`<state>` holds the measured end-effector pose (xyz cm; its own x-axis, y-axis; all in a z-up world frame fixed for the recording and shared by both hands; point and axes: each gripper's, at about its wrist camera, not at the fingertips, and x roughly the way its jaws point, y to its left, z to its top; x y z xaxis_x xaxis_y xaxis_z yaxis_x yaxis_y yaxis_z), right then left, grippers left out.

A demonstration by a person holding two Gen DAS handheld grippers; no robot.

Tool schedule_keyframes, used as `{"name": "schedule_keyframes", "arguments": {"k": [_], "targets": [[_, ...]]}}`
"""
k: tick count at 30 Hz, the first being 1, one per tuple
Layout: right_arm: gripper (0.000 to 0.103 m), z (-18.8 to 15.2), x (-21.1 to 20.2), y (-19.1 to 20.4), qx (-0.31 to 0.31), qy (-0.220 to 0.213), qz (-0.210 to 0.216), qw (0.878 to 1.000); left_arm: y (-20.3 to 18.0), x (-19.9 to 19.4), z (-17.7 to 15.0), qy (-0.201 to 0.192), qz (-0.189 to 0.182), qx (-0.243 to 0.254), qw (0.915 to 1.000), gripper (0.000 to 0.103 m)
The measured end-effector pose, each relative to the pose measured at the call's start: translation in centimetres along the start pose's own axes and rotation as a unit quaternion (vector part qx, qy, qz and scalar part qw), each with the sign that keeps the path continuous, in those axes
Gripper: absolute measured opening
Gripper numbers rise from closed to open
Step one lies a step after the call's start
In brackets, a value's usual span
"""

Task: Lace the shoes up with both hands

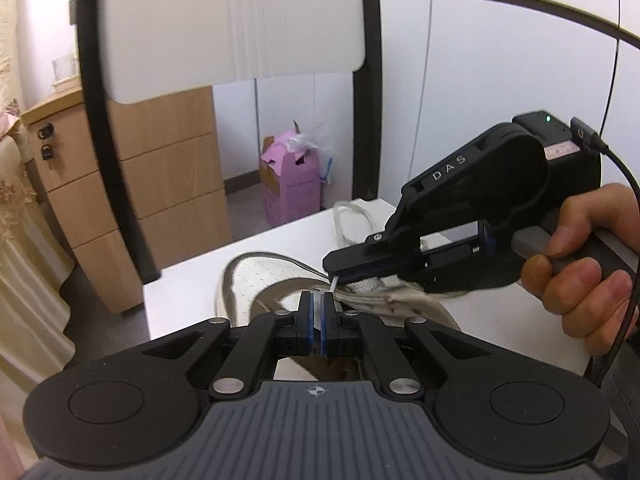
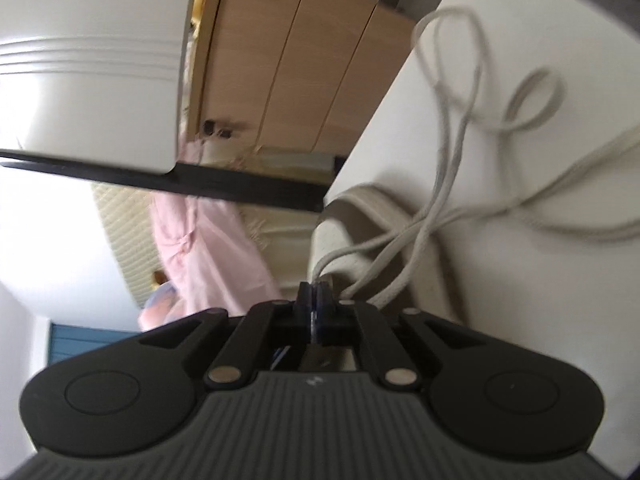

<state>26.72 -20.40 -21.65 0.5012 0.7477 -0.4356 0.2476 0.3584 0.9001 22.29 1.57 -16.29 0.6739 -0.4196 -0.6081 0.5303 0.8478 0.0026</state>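
- White tabletop [image 1: 192, 280] carries the pale shoe [image 1: 256, 276], toe pointing away toward the desk edge.
- Left gripper [image 1: 316, 300]: fingers pressed nearly together over the shoe's throat; something white sits between the pads, probably lace or tongue fabric, though the view is too tight to confirm.
- Right gripper [image 1: 338, 274]: held in the person's hand [image 1: 584, 276], jaws closed on the lace tip [image 1: 334, 280] just above the eyelet row.
- Advice: steady the eyelet flap with the left, aim the tip square to the hole, and feed slowly.
- Loose lace [image 2: 472, 120] lies looped on the table beyond the shoe; keep it untangled.
- Wooden drawer unit [image 1: 160, 184] and a pink box [image 1: 290, 184] stand beyond, well apart.
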Motion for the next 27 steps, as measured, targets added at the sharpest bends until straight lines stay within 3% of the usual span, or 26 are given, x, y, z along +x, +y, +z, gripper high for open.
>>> {"name": "schedule_keyframes", "arguments": {"k": [8, 17, 27], "targets": [[0.003, -0.1, -0.3, 0.6, -0.055, -0.027, -0.025, 0.998, -1.7, 1.7, -0.4, 0.025, 0.008, 0.042, 0.9988, 0.004], [0.003, -1.1, 0.4, 2.5, -0.147, -0.043, -0.061, 0.986, -1.4, 2.2, -0.1, 0.030, 0.009, 0.028, 0.9991, 0.004], [0.003, -1.9, 0.4, 3.7, -0.203, -0.061, -0.084, 0.974, -1.5, 2.2, 0.1, 0.036, 0.005, 0.023, 0.9991, 0.011]]}}
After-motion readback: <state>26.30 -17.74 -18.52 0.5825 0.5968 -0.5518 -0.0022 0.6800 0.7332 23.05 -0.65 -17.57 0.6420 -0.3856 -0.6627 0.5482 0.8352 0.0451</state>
